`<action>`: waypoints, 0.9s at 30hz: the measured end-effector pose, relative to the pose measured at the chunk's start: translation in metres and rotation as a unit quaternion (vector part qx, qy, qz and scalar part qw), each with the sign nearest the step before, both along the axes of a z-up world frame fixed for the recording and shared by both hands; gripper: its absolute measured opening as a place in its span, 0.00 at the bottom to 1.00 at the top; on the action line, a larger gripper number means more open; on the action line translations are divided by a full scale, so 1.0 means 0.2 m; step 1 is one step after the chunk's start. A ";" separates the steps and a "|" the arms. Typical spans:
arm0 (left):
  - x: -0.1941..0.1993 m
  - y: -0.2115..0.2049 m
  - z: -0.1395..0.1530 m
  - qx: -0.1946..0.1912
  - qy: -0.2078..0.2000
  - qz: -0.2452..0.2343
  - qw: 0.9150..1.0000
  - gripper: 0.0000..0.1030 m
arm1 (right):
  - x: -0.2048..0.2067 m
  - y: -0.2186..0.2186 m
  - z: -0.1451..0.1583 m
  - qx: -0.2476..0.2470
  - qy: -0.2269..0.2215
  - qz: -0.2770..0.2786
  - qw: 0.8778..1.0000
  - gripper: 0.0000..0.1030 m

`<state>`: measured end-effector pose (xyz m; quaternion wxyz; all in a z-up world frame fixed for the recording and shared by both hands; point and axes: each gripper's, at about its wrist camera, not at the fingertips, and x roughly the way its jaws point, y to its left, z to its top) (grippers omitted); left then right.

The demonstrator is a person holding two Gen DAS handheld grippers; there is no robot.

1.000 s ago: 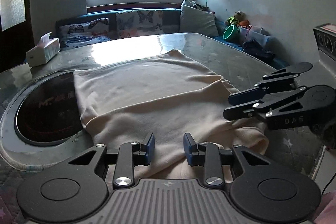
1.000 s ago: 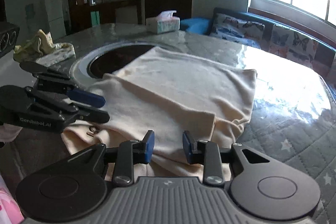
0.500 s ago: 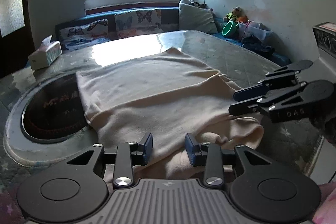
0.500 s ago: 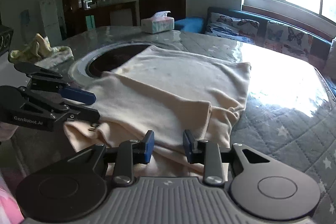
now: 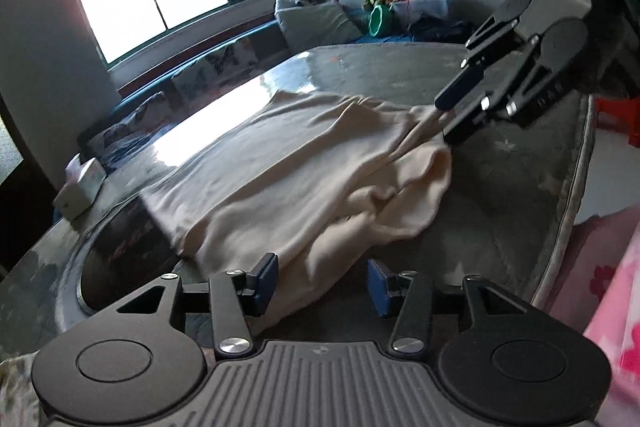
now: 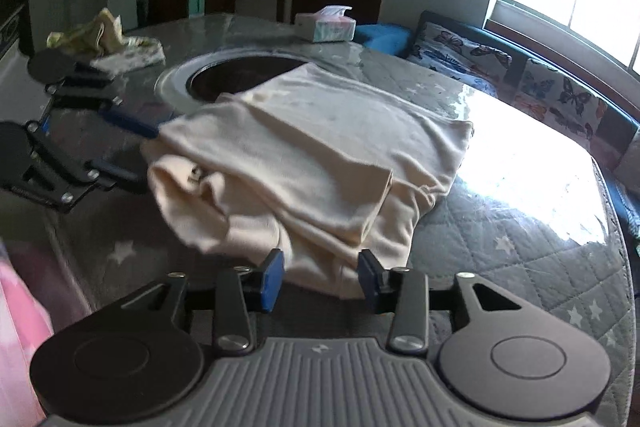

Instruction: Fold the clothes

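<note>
A cream garment [image 5: 288,179] lies partly folded on the grey quilted table [image 5: 520,163], its near end bunched into soft folds. My left gripper [image 5: 323,283] is open, and the garment's near edge reaches in between its blue pads. In the right wrist view the garment [image 6: 320,155] shows a folded layer on top. My right gripper [image 6: 320,281] is open too, with the cloth's thick edge lying between its pads. Each gripper appears in the other's view: the right gripper [image 5: 444,115] at the cloth's far corner, the left gripper [image 6: 138,151] at the cloth's left corner.
A round dark inset [image 6: 236,75] in the table lies partly under the garment. A tissue box [image 6: 326,25] and a crumpled yellow-green cloth [image 6: 100,35] sit at the far side. A sofa [image 6: 500,63] with butterfly cushions runs under the window. A pink sleeve [image 5: 616,287] shows at the edge.
Both grippers have opened wider and dropped closer to the garment's near edge, one at each corner. The views have tilted, and the cloth's near end is more bunched.
</note>
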<state>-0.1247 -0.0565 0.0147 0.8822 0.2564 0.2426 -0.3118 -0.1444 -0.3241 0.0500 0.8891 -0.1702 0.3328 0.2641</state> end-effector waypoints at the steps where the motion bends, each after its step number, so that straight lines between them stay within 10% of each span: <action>1: 0.01 -0.01 0.00 -0.004 -0.001 -0.002 1.000 0.50 | -0.01 0.00 0.00 -0.006 -0.002 0.004 1.000 0.49; 5: 0.05 -0.01 0.03 -0.023 -0.003 -0.001 1.000 0.49 | -0.06 0.02 -0.01 -0.037 -0.017 0.032 0.999 0.56; 10: 0.11 -0.01 0.06 -0.048 -0.005 0.000 0.999 0.11 | -0.11 0.07 -0.04 -0.072 -0.050 0.075 0.993 0.60; 18: 0.20 0.00 0.11 -0.082 0.000 0.005 0.997 0.09 | -0.01 0.12 -0.07 -0.060 -0.086 0.110 0.988 0.61; 27: 0.25 0.03 0.11 -0.092 0.020 0.015 0.995 0.15 | 0.21 0.11 -0.05 0.010 -0.023 0.117 0.993 0.14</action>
